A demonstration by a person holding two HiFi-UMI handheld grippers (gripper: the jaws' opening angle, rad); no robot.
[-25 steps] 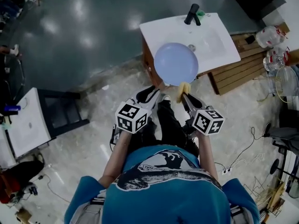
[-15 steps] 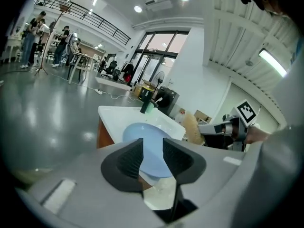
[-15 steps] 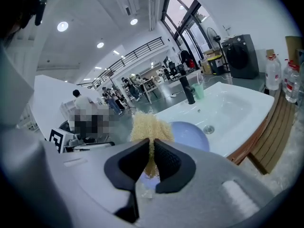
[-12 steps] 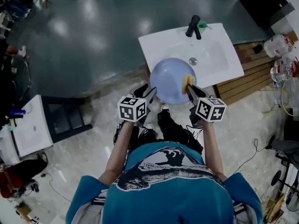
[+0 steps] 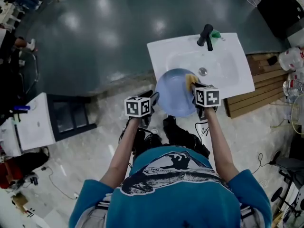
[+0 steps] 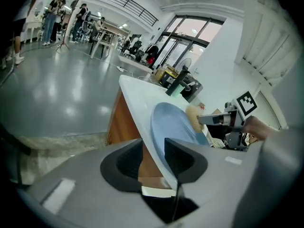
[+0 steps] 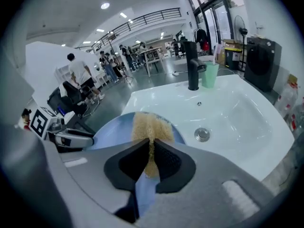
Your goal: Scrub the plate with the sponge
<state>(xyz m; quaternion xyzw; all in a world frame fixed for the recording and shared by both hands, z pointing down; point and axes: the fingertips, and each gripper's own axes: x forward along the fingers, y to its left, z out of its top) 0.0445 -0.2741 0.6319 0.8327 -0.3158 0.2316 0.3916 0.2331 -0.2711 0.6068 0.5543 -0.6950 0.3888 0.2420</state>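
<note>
A pale blue plate (image 5: 172, 99) lies tilted over the front edge of the white sink (image 5: 230, 77). My left gripper (image 5: 153, 98) is at the plate's left rim. In the left gripper view the rim (image 6: 159, 148) runs between its jaws, which are closing; a gap still shows on the left side. My right gripper (image 5: 194, 87) is shut on a yellow sponge (image 5: 191, 80) and holds it on the plate's right part. In the right gripper view the sponge (image 7: 149, 126) sticks out past the fingers onto the plate (image 7: 109, 133).
A black faucet (image 5: 206, 34) and a green cup (image 5: 216, 33) stand at the sink's back, and the drain (image 5: 203, 71) is just beyond the plate. A wooden pallet (image 5: 259, 91) lies to the right, and a white cabinet (image 5: 28, 127) is at the far left.
Both grippers and the plate have moved forward, from in front of the cabinet to over the sink basin. The sponge has gone from below the plate's rim onto its face.
</note>
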